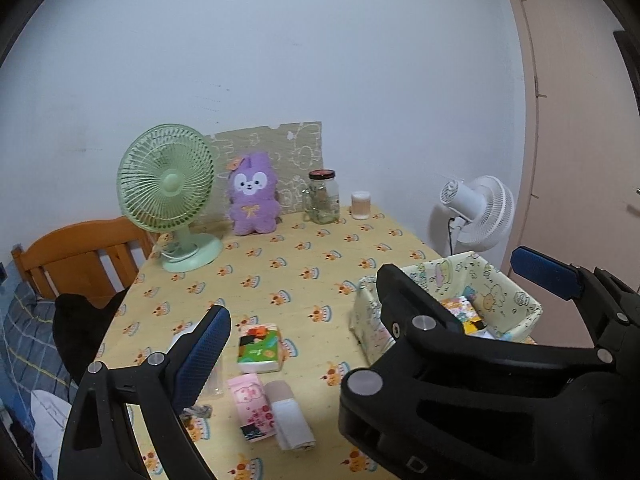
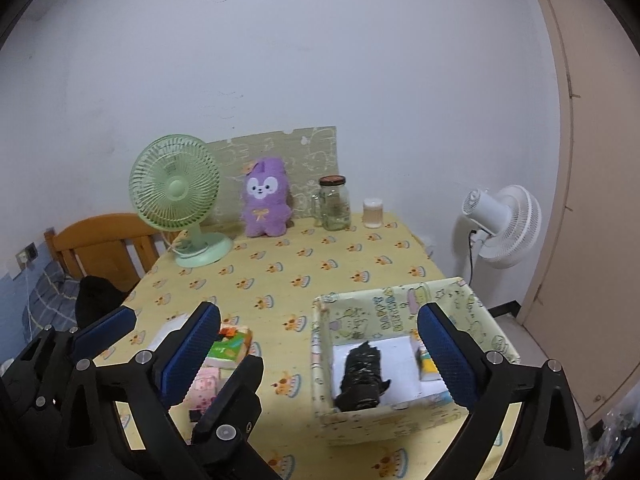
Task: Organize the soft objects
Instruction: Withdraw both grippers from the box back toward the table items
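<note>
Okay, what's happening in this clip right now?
A person with a claw in each hand is sorting soft items into a patterned fabric box on the table. A black bundle already lies inside it. Both the right claw and left claw are open and empty. Tissue packs and a pink packet still wait on the tablecloth.

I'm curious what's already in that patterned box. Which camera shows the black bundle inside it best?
The right wrist view: it looks down into the fabric box, so the black bundle lies in plain sight on the white bottom. In the left wrist view a black gripper finger covers most of the box's inside, so the bundle is hidden.
</note>
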The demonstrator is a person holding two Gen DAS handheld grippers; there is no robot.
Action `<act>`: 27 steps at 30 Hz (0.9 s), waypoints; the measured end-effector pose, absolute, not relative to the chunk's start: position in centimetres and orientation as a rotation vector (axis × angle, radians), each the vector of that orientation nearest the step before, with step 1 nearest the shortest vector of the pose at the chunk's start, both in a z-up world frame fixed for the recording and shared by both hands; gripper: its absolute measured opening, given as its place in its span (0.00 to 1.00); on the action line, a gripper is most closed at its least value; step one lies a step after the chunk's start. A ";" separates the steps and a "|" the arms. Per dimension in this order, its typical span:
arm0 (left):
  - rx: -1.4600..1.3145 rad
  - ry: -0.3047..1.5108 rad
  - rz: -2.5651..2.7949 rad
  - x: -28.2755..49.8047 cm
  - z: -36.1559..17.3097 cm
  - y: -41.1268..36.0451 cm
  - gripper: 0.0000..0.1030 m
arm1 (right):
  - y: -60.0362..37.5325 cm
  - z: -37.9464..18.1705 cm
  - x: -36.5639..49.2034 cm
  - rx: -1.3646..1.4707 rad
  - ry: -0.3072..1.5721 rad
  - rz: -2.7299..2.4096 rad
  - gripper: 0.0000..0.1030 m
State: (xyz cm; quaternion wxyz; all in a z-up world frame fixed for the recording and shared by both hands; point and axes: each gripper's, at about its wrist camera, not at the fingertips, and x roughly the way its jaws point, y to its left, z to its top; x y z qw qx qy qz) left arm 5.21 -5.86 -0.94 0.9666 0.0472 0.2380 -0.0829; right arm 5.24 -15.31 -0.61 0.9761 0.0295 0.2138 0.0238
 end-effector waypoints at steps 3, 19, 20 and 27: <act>0.092 0.483 -0.161 5.1 -1.3 -5.0 0.93 | -14.5 -0.9 5.3 0.055 0.435 0.058 0.99; 0.062 0.547 -0.077 5.5 -5.4 -0.7 0.96 | -10.1 -4.9 6.5 0.033 0.501 0.140 1.00; 0.060 0.554 -0.075 5.6 -5.7 -0.4 0.96 | -9.8 -5.3 6.7 0.032 0.509 0.142 1.00; 0.040 0.593 -0.047 6.2 -7.8 0.9 0.96 | -8.3 -7.4 7.9 0.021 0.547 0.157 0.99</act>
